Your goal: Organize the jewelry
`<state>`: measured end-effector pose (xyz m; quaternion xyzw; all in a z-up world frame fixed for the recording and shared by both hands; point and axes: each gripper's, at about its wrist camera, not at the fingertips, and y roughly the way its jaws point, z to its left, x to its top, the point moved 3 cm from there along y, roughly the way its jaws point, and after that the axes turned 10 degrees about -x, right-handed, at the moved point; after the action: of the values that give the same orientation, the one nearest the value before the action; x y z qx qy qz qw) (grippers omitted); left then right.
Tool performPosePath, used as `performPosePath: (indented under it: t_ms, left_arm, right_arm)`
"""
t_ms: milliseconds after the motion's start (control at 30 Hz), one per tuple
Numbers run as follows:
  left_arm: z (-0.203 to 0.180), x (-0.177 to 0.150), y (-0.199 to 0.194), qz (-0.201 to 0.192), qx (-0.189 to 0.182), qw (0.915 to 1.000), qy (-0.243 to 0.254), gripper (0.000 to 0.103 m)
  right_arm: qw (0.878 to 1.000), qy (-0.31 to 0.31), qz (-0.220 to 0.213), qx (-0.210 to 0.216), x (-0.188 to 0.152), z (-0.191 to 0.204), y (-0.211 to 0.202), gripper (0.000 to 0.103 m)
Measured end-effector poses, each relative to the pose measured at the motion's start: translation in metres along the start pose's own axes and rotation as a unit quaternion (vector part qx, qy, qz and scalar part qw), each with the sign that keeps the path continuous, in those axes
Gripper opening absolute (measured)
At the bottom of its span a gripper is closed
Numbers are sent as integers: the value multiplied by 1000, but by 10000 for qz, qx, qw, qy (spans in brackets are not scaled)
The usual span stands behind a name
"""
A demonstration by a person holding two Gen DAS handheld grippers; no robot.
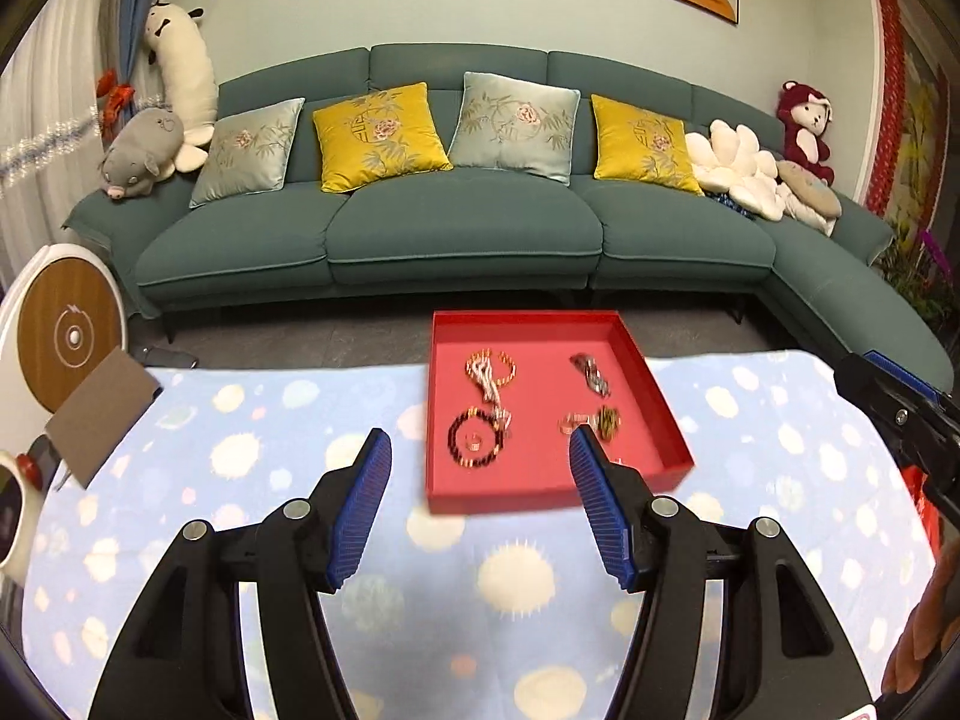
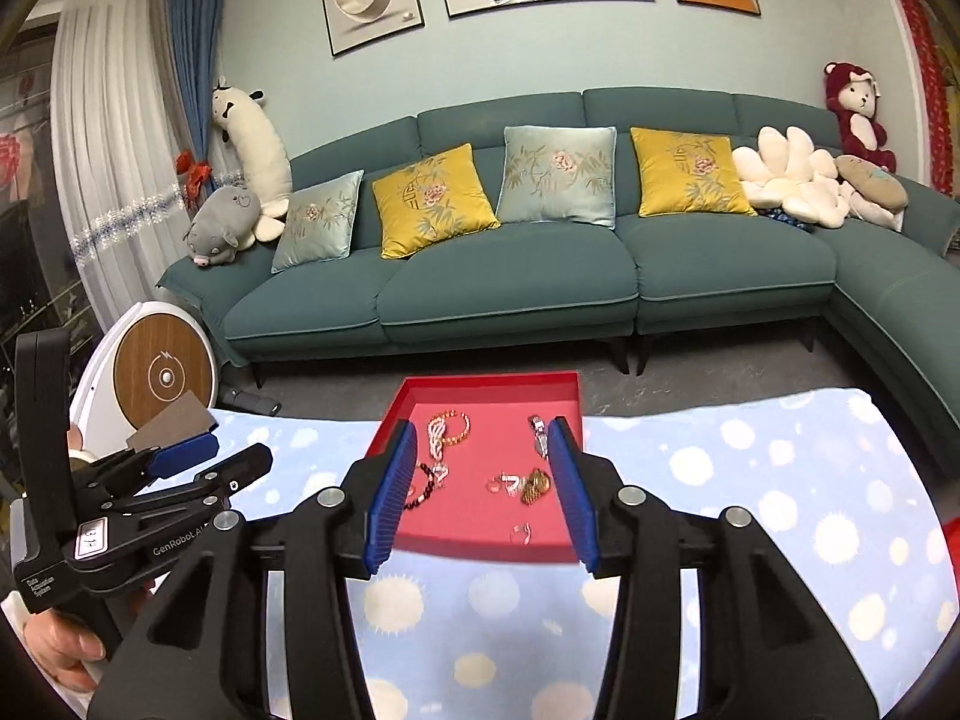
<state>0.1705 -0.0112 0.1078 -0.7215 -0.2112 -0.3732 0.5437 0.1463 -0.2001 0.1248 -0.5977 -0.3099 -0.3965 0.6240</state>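
red tray front edge hidden behind right hand-held gripper pads.

Blanket round red tray clear; tray walls block side entry.

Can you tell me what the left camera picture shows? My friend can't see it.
An open, empty tool hovers over a spotty blue blanket near a red tray of jewelry; a green sofa sits behind.

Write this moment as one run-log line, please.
left gripper: open, empty | right gripper: open, empty | jewelry: in red tray | tray: on blanket
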Motion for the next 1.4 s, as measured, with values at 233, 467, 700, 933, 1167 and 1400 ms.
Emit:
performPosePath:
  t_ms: [233,467,700,933,1167,1400]
  left_arm:
    - [-5,-50,-12,258,165,9995,-26,60]
    - [6,-86,-11,391,209,9982,-392,60]
    - [6,-97,-6,323,382,9982,-337,60]
    - [-1,-97,-4,265,376,9986,-266,60]
    - [-7,-103,0,331,427,9985,-131,60]
    - [-15,-109,7,414,410,9983,-21,60]
  right_arm:
    - [9994,-53,343,-88,-44,-1,-19,46]
    - [9977,161,643,-154,-85,-4,-24,50]
    - [9971,-228,642,-334,-104,15,-20,62]
    - [9952,-518,719,-415,-118,29,-8,66]
    - [9942,-661,699,-486,-125,30,-8,72]
    - [9936,-665,754,-515,-130,27,-5,72]
